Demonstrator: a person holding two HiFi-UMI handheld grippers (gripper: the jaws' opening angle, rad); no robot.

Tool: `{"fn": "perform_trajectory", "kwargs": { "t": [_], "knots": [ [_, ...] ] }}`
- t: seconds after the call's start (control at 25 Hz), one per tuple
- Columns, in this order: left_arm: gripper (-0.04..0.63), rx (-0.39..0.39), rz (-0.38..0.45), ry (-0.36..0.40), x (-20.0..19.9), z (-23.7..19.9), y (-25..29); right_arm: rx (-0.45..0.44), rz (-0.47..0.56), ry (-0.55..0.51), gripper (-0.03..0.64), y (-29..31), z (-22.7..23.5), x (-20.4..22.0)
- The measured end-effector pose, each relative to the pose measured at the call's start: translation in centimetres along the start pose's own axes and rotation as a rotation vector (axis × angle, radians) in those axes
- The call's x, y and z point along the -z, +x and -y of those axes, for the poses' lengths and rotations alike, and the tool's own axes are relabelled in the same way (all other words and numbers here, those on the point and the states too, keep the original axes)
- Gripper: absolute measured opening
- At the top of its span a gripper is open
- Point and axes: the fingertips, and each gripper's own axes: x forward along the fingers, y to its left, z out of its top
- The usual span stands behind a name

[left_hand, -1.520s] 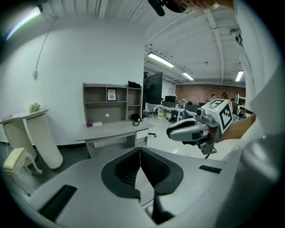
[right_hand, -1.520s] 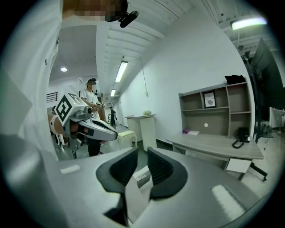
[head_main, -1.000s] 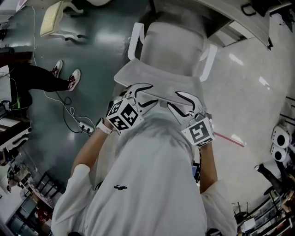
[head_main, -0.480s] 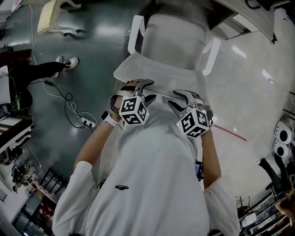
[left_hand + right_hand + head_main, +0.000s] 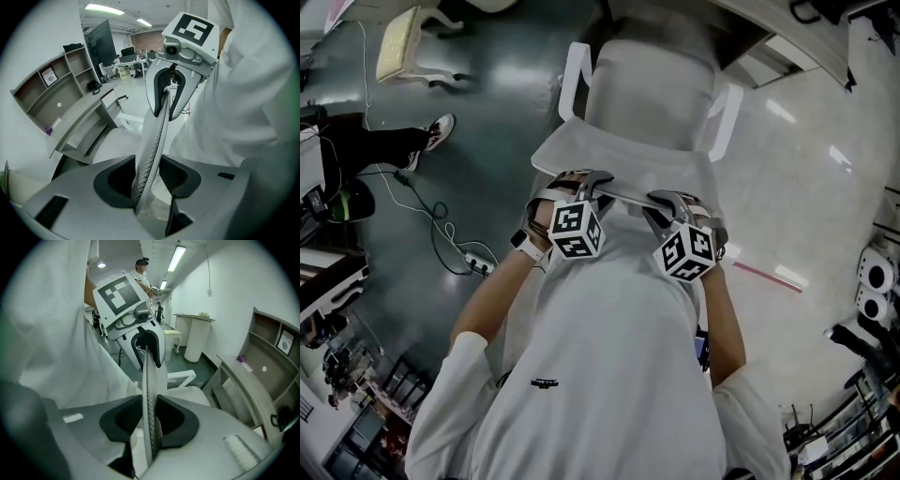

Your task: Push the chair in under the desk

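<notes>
In the head view a white office chair stands in front of me, its seat (image 5: pixel 652 84) toward the desk (image 5: pixel 787 37) and its backrest (image 5: pixel 619 164) nearest me. My left gripper (image 5: pixel 581 180) sits on the left part of the backrest's top edge. My right gripper (image 5: pixel 672 199) is on the right part. Both pairs of jaws are closing, with the thin mesh backrest (image 5: pixel 157 126) between them. In the left gripper view my left gripper (image 5: pixel 149 176) has its pads against that edge. The right gripper (image 5: pixel 150 420) likewise pinches the backrest (image 5: pixel 149 380).
The desk (image 5: pixel 79 117) carries a shelf unit (image 5: pixel 51 89), and its edge (image 5: pixel 248 390) lies beyond the chair. A person's legs in sneakers (image 5: pixel 436 131), a power strip with cables (image 5: pixel 478 267) and another chair (image 5: pixel 398 42) are at the left. A red strip (image 5: pixel 769 275) lies on the floor at the right.
Both grippers have turned and come down over the backrest's top edge, drawing closer together, and their jaws have narrowed onto it. The chair has stayed where it was.
</notes>
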Motion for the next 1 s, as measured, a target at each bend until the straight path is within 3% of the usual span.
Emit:
{"fn": "perform_trajectory", "kwargs": {
  "t": [0.2, 0.68, 1.0],
  "knots": [
    [0.158, -0.010, -0.002, 0.018, -0.5, -2.1, 0.7, 0.074, 0.000, -0.005, 0.104, 0.3, 2.2, 0.1],
    [0.166, -0.064, 0.020, 0.023, -1.7, -8.1, 1.9, 0.125, 0.033, -0.008, 0.104, 1.0, 7.9, -0.6],
    [0.160, -0.093, 0.050, 0.033, -4.1, -11.0, 3.2, 0.151, 0.002, -0.033, 0.107, 0.2, 12.0, 0.5]
  ]
}}
